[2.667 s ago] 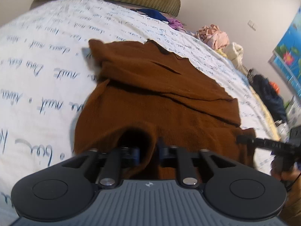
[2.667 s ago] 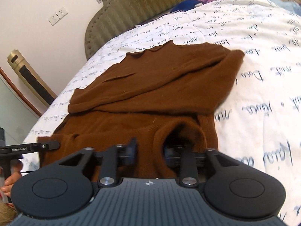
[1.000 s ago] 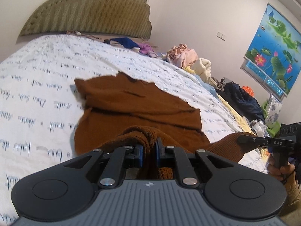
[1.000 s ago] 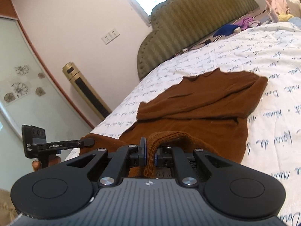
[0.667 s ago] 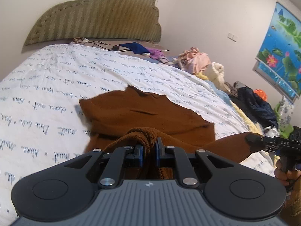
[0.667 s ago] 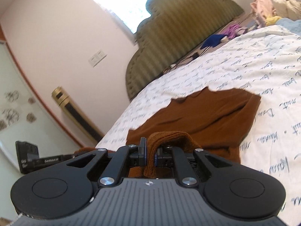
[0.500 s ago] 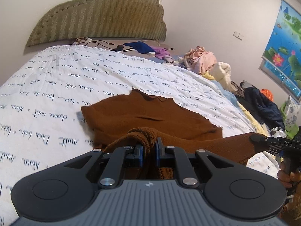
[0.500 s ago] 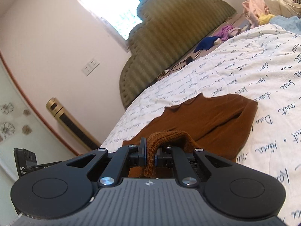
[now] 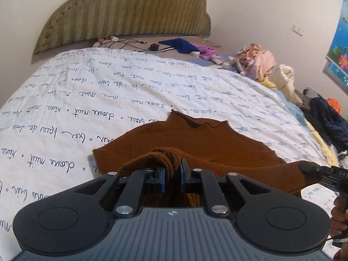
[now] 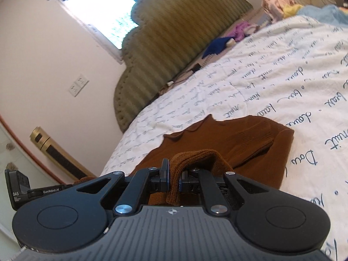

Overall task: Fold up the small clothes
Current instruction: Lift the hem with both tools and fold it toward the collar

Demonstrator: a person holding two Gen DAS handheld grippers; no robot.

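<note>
On bed (image 9: 65, 100): both jaws clamp brown sweater (image 9: 195, 139) hem; window (image 10: 104, 10) only in right view.

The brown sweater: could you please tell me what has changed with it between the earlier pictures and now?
The brown sweater's near hem, lying flat earlier, has been lifted and carried toward the collar, so less of it shows flat. The left claw and right claw stay shut on the hem. The far half remains spread on the bed.
</note>
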